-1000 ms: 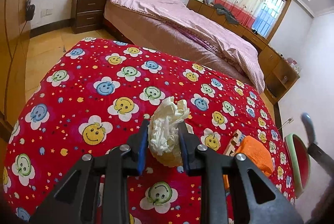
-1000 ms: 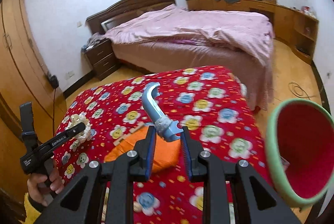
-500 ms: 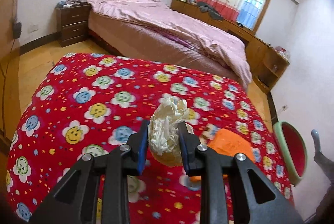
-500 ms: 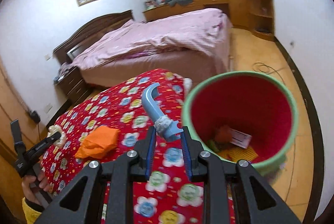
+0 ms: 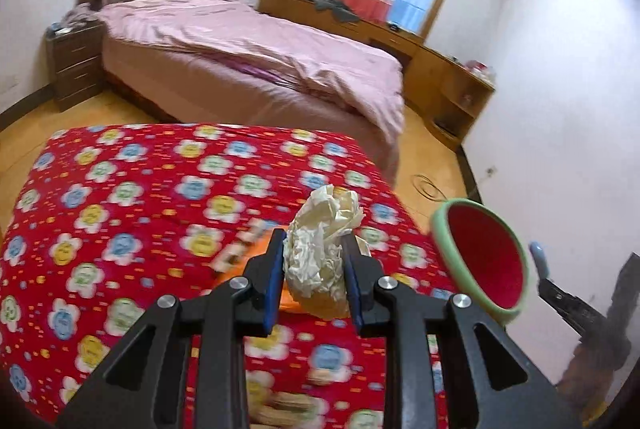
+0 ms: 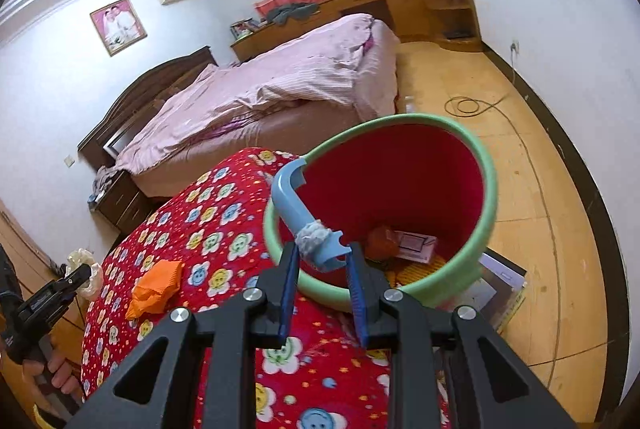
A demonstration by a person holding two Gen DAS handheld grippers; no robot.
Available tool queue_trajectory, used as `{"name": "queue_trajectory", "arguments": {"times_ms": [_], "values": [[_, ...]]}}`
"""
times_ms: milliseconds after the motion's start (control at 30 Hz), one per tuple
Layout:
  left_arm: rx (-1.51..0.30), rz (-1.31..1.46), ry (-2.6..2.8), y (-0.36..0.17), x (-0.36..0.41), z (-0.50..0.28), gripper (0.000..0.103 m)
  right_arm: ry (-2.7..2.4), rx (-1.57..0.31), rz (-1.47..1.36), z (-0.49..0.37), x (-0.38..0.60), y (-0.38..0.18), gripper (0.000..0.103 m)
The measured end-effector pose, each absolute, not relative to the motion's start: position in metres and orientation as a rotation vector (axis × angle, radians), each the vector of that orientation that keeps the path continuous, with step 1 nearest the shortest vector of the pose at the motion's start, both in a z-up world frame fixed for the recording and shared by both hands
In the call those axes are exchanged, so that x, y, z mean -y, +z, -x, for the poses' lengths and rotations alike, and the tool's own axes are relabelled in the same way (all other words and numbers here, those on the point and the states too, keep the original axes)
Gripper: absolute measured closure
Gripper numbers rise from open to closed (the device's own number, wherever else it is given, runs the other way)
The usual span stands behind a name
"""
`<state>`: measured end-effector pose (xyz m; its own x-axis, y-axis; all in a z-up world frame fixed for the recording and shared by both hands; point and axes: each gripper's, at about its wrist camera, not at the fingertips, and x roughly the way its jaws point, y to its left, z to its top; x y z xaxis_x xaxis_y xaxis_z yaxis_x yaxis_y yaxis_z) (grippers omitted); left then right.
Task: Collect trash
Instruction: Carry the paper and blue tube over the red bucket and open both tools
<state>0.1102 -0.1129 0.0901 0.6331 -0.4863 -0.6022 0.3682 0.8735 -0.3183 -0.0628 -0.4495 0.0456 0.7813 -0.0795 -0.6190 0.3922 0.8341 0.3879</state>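
My left gripper (image 5: pixel 314 261) is shut on a crumpled white paper wad (image 5: pixel 320 249) and holds it above the red smiley-flower tablecloth (image 5: pixel 132 213). My right gripper (image 6: pixel 322 261) is shut on a blue curved plastic hook (image 6: pixel 296 205) with a grey wrap, held over the near rim of the red bin with a green rim (image 6: pixel 484 165). The bin holds some paper and orange scraps. The bin also shows in the left wrist view (image 5: pixel 484 257), to the right past the table edge. An orange crumpled wrapper (image 6: pixel 154 289) lies on the cloth.
A pink-covered bed (image 5: pixel 256 49) stands behind the table. A wooden nightstand (image 5: pixel 72 57) is at left and a wooden desk (image 5: pixel 452 77) along the far wall. Books or papers (image 6: pixel 500 281) lie on the floor beside the bin. A cable coil (image 6: pixel 468 105) lies on the wooden floor.
Both grippers have swung to the right toward the bin. The right gripper with the blue hook now hangs over the bin's rim. The left gripper still holds the paper wad.
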Motion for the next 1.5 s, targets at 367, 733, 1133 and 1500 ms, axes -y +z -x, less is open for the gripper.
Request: {"name": "queue_trajectory", "arguments": {"times_ms": [367,733,1133,1500], "values": [[-0.795,0.084,-0.686,0.094,0.221,-0.095,0.076,-0.329,-0.579,-0.547,0.089,0.485,0.04,0.077],[-0.789,-0.02,-0.801,0.092,0.304,-0.086,0.076,-0.326,-0.573,-0.564,0.091,0.51,0.031,0.077],[-0.868,-0.073,-0.845,0.054,0.353,-0.101,0.076,-0.362,-0.607,-0.567,0.078,0.523,0.016,0.077],[-0.868,-0.097,-0.854,0.047,0.363,-0.099,0.058,-0.363,-0.637,-0.578,0.068,0.532,0.003,0.075]]}}
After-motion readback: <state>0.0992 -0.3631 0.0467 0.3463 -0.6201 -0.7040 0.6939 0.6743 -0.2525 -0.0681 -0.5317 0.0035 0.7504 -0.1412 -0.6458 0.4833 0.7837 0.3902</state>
